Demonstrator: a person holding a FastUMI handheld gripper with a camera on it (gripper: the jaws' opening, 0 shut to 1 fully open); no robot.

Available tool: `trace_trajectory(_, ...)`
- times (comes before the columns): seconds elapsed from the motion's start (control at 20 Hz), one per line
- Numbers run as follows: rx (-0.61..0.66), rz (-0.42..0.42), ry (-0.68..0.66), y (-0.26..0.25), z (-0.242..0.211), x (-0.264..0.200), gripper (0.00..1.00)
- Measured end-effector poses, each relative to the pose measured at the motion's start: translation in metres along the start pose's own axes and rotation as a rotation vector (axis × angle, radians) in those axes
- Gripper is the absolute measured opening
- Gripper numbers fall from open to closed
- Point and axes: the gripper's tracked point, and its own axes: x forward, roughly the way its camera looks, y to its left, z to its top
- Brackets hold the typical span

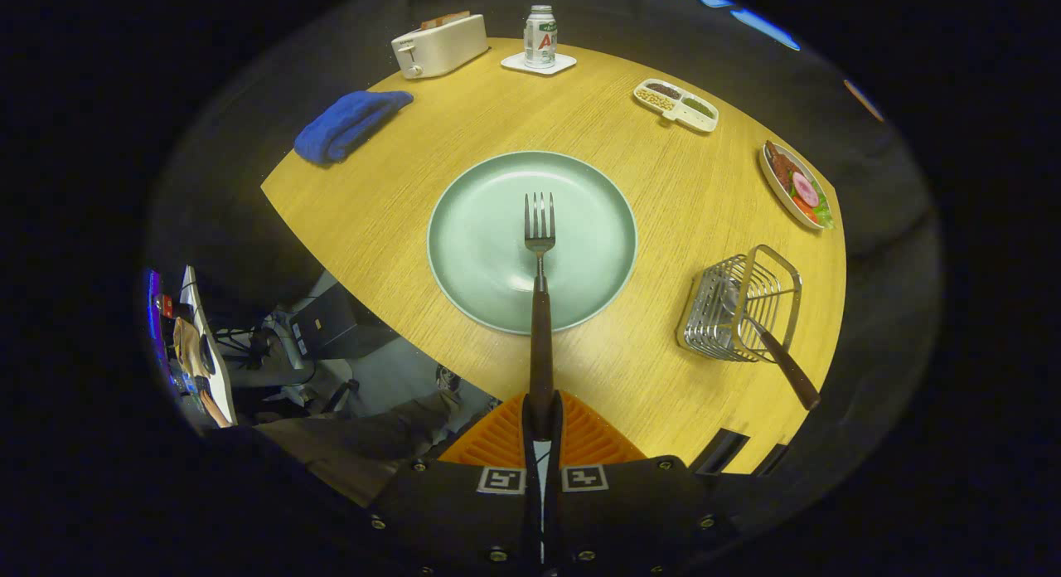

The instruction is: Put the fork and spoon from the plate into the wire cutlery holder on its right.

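My gripper (542,415) is shut on the dark handle of the fork (540,229), which sticks straight out ahead of the fingers. The fork's metal tines hang above the pale green plate (481,254) on the wooden table, and the plate holds nothing else. To the right of the plate stands the wire cutlery holder (738,303). The spoon (787,370) is inside it, its dark handle leaning out over the holder's near rim toward the table edge.
Beyond the plate are a blue cloth (348,123), a white toaster (439,45), a can on a white coaster (540,36), a divided snack tray (676,104) and a dish of food (797,186). The table's near edge (365,312) runs just ahead of the fingers.
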Motion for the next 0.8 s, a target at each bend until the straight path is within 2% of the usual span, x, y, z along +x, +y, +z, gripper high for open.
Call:
trace_trajectory(0.3, 0.009, -0.022, 0.064, -0.043, -0.022, -0.037, 0.02)
trace_trajectory(0.8, 0.121, -0.033, 0.123, -0.093, -0.031, -0.071, 0.02)
